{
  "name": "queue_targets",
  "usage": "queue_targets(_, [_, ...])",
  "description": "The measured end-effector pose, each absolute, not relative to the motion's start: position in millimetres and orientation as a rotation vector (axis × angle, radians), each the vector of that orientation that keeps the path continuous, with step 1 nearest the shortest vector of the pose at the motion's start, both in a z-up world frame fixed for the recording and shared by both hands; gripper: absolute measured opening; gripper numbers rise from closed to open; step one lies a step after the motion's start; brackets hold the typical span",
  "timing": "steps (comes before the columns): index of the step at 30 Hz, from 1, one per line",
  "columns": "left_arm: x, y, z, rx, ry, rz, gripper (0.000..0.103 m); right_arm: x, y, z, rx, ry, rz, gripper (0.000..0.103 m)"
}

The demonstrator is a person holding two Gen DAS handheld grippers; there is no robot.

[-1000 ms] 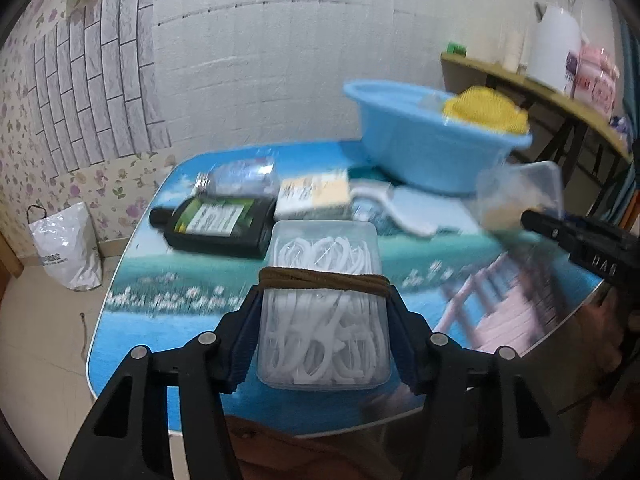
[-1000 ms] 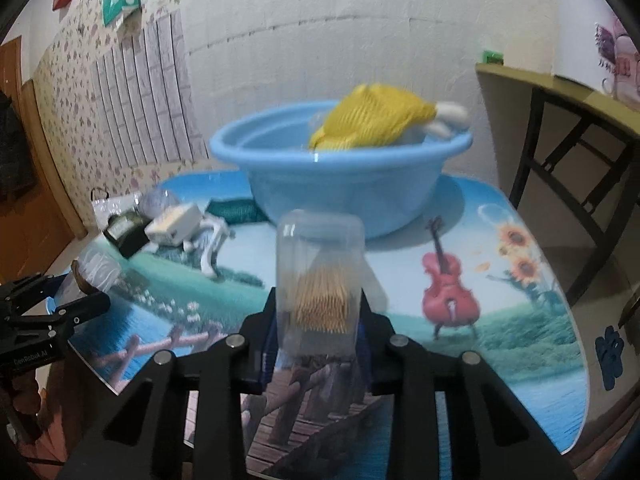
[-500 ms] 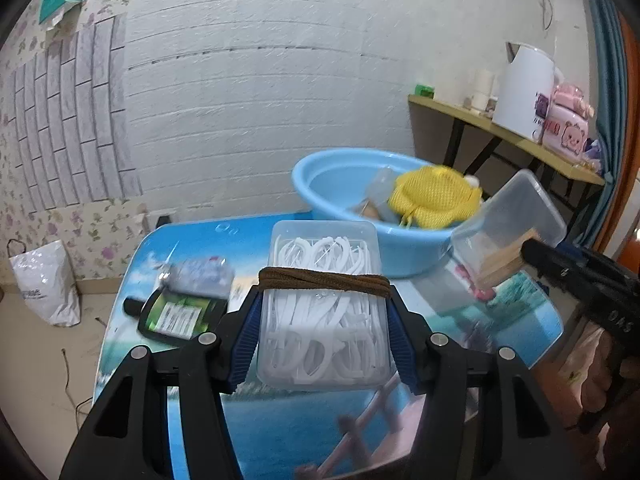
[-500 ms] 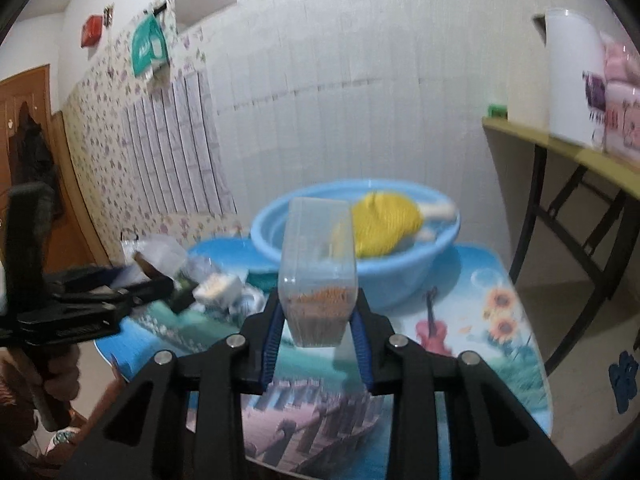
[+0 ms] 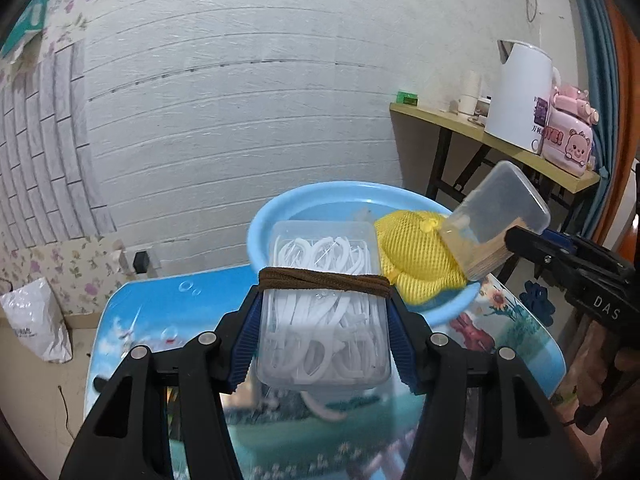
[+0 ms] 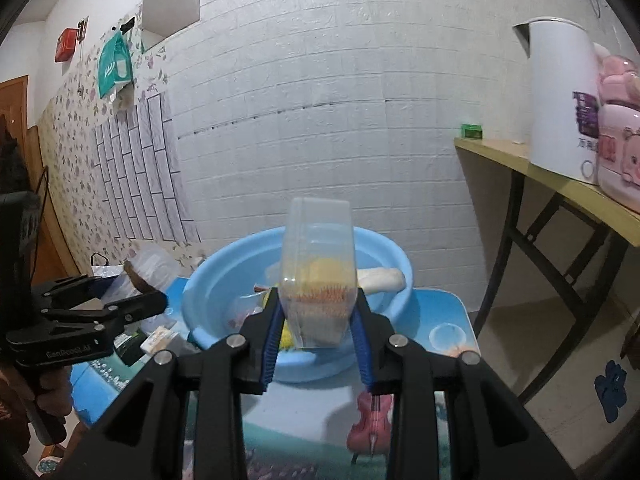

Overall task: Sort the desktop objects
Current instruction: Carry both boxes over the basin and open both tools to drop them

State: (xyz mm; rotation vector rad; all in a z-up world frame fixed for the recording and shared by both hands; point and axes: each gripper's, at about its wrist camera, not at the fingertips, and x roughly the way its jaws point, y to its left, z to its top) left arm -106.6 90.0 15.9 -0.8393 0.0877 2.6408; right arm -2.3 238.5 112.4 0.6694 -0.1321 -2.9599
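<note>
Two boxes in hand: my left tool (image 5: 324, 320) grips the floss-pick box (image 5: 324, 308), my right tool (image 6: 316, 336) the toothpick box (image 6: 318, 280), both above the blue basin (image 5: 280, 216). A yellow mesh bag (image 5: 416, 256) lies inside already. Bottle (image 6: 130, 346) and carton (image 6: 158, 338) remain on the table (image 5: 168, 308).

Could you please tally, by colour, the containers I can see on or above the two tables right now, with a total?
Clear plastic boxes: 2, the floss pick box in the left gripper and the toothpick box in the right gripper
Blue basins: 1, the basin
White kettles: 1, the kettle
Pink containers: 1, the cartoon tub
Total: 5
</note>
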Motion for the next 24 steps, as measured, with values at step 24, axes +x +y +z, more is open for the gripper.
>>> queue_targets(24, [-170, 126, -2, -0.899, 0.148, 2.608, 0.071, -100, 229, 107, 0.729, -0.286, -2.726, 0.032])
